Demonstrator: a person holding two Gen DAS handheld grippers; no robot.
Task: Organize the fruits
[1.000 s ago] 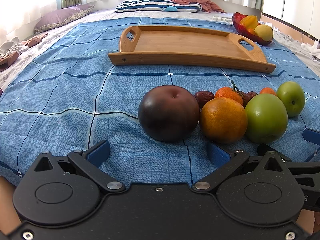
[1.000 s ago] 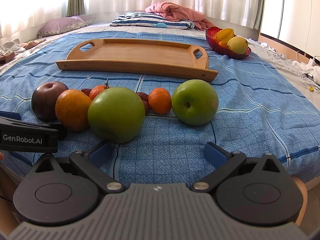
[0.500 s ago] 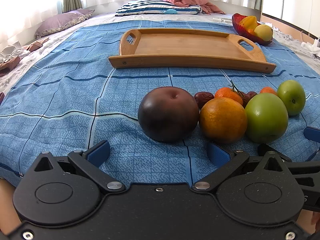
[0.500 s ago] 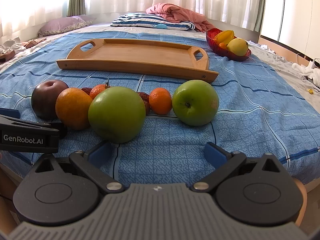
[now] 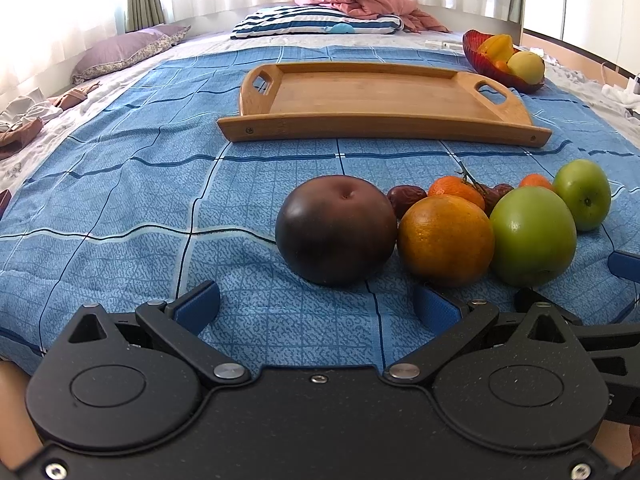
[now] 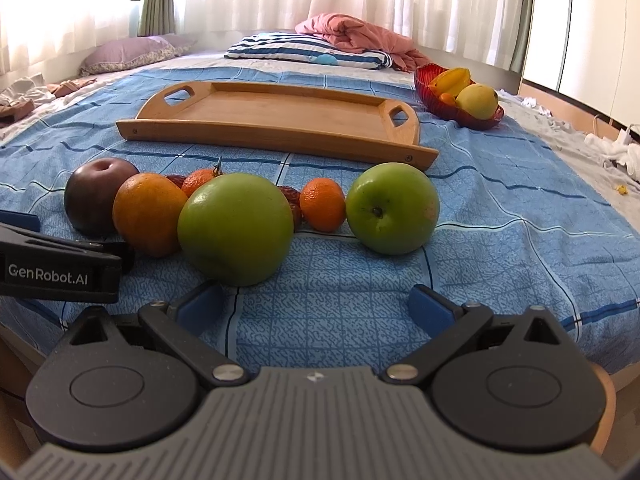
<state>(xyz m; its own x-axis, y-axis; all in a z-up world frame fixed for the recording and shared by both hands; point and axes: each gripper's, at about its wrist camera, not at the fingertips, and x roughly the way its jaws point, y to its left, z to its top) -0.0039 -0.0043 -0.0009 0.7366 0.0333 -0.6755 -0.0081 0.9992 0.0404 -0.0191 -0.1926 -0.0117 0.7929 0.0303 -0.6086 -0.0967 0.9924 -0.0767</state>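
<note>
A dark purple plum point(image 5: 336, 230), a large orange point(image 5: 445, 240), a big green apple point(image 5: 532, 236) and a smaller green apple point(image 6: 392, 208) lie in a row on the blue bedspread point(image 5: 160, 200), with two mandarins point(image 6: 322, 204) and dark red dates point(image 5: 406, 198) just behind; the wooden tray point(image 5: 380, 98) beyond is empty.

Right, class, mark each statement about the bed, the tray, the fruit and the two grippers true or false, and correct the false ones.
1. The wooden tray holds no fruit. True.
2. The left gripper grips the dark fruit. False: it is open, short of it.
3. The red bowl holds fruit. True.
4. Both green apples lie on the tray. False: they lie on the blue bedspread.
5. The right gripper is open. True.
</note>
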